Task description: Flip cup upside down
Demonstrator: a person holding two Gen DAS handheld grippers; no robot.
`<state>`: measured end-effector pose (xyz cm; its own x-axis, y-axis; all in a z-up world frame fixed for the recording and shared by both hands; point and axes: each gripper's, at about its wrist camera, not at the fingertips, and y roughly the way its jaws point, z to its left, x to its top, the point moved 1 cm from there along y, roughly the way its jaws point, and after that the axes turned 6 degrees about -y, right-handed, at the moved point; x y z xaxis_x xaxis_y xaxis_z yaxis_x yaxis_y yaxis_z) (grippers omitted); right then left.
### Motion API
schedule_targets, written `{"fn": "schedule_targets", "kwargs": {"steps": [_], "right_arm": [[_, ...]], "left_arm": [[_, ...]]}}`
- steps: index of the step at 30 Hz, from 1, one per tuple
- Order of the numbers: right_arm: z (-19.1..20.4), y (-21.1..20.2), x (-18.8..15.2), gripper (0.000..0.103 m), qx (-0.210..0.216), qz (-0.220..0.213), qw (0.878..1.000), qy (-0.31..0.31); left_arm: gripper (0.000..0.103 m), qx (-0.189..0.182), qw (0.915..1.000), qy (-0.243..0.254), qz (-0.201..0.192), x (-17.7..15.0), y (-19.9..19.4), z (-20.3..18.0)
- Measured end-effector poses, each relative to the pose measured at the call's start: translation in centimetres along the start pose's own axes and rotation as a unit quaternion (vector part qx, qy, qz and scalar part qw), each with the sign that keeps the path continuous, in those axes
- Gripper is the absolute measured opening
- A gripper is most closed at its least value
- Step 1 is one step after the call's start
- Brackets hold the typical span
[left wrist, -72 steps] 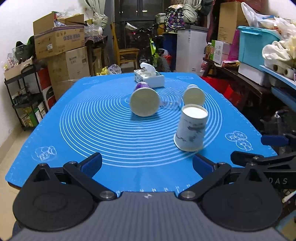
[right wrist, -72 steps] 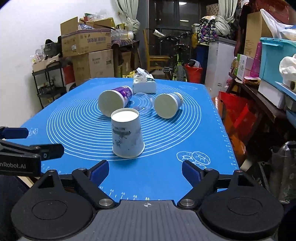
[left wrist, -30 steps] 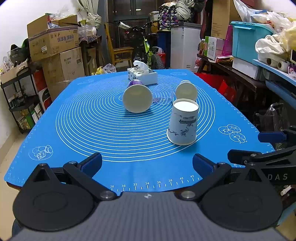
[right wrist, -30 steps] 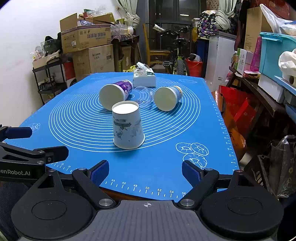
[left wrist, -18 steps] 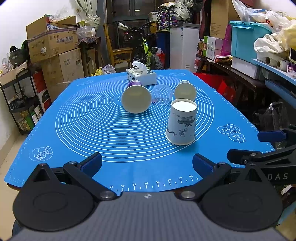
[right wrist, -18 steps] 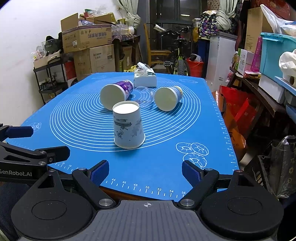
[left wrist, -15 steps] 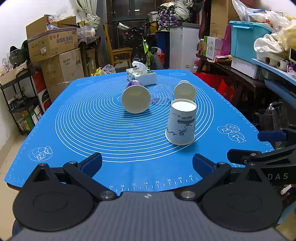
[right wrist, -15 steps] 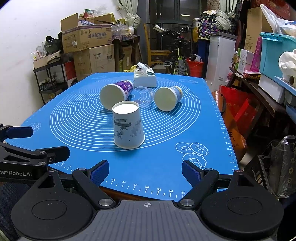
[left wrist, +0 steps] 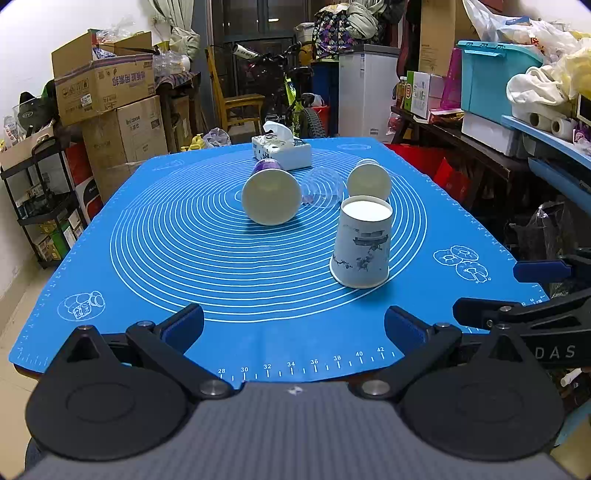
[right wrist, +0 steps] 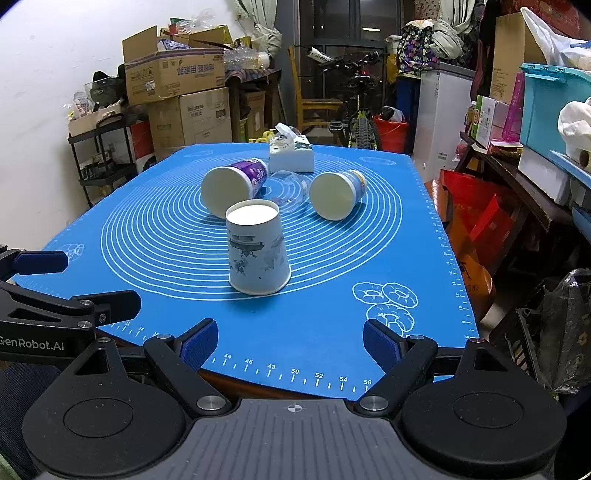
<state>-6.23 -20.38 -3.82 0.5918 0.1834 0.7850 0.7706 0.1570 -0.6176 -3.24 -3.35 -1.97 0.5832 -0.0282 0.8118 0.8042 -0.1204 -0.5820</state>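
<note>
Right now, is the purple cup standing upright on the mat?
No, the purple cup lies on its side on the blue mat, its round end facing the camera.

A white wall (right wrist: 44,74) stands on the left, with stacked cardboard boxes (left wrist: 110,107) and a black shelf rack (left wrist: 37,206) against it. A wooden chair (left wrist: 236,103), a bicycle (right wrist: 354,96) and dark glass doors (left wrist: 258,22) close the far end.
</note>
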Motion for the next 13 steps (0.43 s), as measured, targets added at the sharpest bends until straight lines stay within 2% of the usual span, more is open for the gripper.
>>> {"fn": "schedule_targets", "kwargs": {"steps": [13], "right_arm": [[-0.02,-0.07,-0.03,0.087,0.0,0.0,1.0,-0.001]], "left_arm": [[0.103,-0.002,1.0,0.002,-0.005,0.11,-0.14,-0.18]]}}
